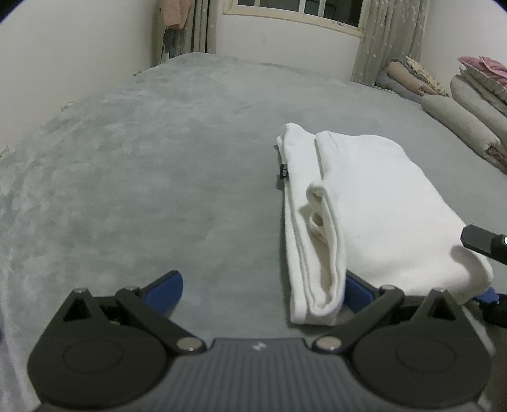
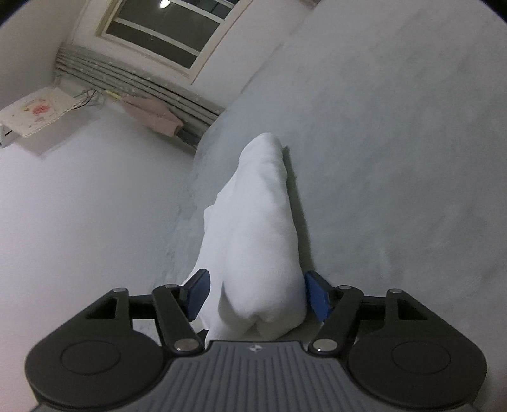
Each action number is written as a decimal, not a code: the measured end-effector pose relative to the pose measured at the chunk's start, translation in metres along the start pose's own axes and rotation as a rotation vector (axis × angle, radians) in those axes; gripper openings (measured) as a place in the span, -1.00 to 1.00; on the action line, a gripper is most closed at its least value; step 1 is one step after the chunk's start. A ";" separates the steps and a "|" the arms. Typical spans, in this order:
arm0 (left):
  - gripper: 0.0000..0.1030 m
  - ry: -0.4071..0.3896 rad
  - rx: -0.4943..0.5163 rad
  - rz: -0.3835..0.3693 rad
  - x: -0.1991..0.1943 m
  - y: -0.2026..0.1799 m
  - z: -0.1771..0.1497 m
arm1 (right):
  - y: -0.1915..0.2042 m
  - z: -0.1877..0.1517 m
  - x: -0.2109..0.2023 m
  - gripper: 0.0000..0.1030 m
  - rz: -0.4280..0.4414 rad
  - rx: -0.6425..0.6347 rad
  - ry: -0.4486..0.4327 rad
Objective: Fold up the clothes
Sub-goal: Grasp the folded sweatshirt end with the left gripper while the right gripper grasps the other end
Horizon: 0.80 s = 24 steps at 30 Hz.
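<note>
A white folded garment (image 1: 374,202) lies on the grey bed cover (image 1: 142,177), with a small black tag (image 1: 283,172) on its left edge. My left gripper (image 1: 263,288) is open at the garment's near end; its right finger (image 1: 359,293) sits against the folded edge and its left finger (image 1: 168,283) is over bare cover. My right gripper (image 2: 256,294) is open and straddles the garment (image 2: 263,241), with thick white cloth bulging between its blue pads (image 2: 317,298). In the left wrist view, the right gripper's fingers (image 1: 481,242) show above and below the garment's right corner.
Rolled grey and pink bedding (image 1: 469,104) is stacked at the bed's far right. A window (image 1: 298,12) with curtains (image 1: 383,41) stands beyond the bed's far end. A pink garment (image 2: 152,115) hangs by the wall. The grey cover spreads wide to the left of the garment.
</note>
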<state>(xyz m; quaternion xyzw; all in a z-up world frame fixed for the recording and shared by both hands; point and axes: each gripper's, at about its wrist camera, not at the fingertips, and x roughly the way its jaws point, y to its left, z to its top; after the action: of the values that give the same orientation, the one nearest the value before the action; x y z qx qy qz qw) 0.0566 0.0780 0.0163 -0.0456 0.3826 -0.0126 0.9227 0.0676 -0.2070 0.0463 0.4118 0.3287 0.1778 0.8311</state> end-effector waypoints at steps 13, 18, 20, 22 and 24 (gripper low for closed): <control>0.95 0.049 -0.208 -0.220 -0.019 0.040 0.005 | 0.029 -0.005 -0.011 -0.24 -0.118 -0.166 0.009; 0.97 0.117 -0.284 -0.360 -0.036 0.035 -0.010 | 0.057 -0.006 -0.061 -0.25 -0.153 -0.219 0.042; 0.99 0.144 -0.315 -0.416 -0.043 0.033 -0.016 | 0.054 -0.006 -0.087 -0.25 -0.164 -0.233 0.065; 0.99 0.171 -0.345 -0.472 -0.050 0.031 -0.023 | 0.043 -0.010 -0.114 -0.25 -0.174 -0.231 0.077; 0.99 0.192 -0.342 -0.509 -0.054 0.021 -0.027 | 0.025 -0.021 -0.132 -0.25 -0.198 -0.226 0.079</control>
<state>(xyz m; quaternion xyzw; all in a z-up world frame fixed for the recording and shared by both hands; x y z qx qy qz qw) -0.0012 0.1003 0.0330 -0.2927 0.4407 -0.1827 0.8287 -0.0427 -0.2549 0.1102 0.2738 0.3779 0.1467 0.8722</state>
